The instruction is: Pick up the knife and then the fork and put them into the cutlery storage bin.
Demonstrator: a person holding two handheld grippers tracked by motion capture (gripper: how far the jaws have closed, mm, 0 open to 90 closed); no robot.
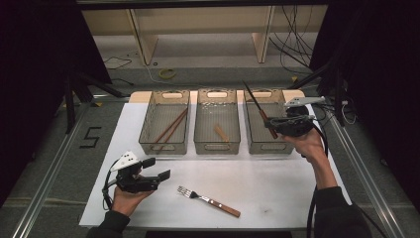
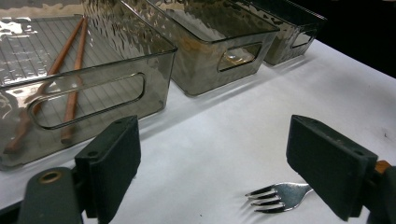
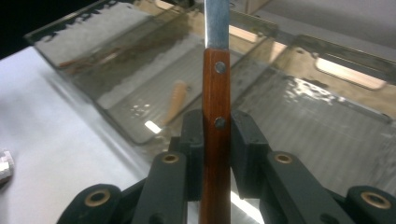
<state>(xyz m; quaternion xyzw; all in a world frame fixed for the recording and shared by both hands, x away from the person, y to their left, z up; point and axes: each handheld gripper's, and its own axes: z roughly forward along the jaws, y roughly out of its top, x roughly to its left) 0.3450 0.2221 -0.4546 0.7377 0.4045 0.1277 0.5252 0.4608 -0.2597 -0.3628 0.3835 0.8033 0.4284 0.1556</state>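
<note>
A: What is the right gripper (image 1: 278,125) carrying at the right of the high view?

B: A knife (image 1: 261,112) with a wooden handle. The jaws are pinched on the handle, and the blade points up and away toward the top of the frame. In the right gripper view the handle (image 3: 215,135) stands straight up between the two pads, gripped just below the lower rivet.

A: Why hold it by the handle end?

B: My guess is that it keeps the blade free, so the knife can be lowered into a bin without the jaws fouling the wall. It hangs over the right bin (image 1: 253,144), which looks bare inside.

A: And the other bins?

B: It seems to be sorting by kind. The left bin (image 1: 148,141) holds two chopsticks (image 1: 171,127) lying slantwise, and the middle bin (image 1: 200,141) holds a small wooden piece (image 1: 221,133) that I cannot identify.

A: What about the left gripper (image 1: 154,168)?

B: At the lower left of the high view, jaws spread wide with nothing between them. It sits low over the white table (image 1: 277,183), pointing right toward the fork (image 1: 208,200) at the bottom centre. In the left gripper view the fork's tines (image 2: 273,196) lie just beyond the jaws, so it looks ready to take the fork next.
</note>
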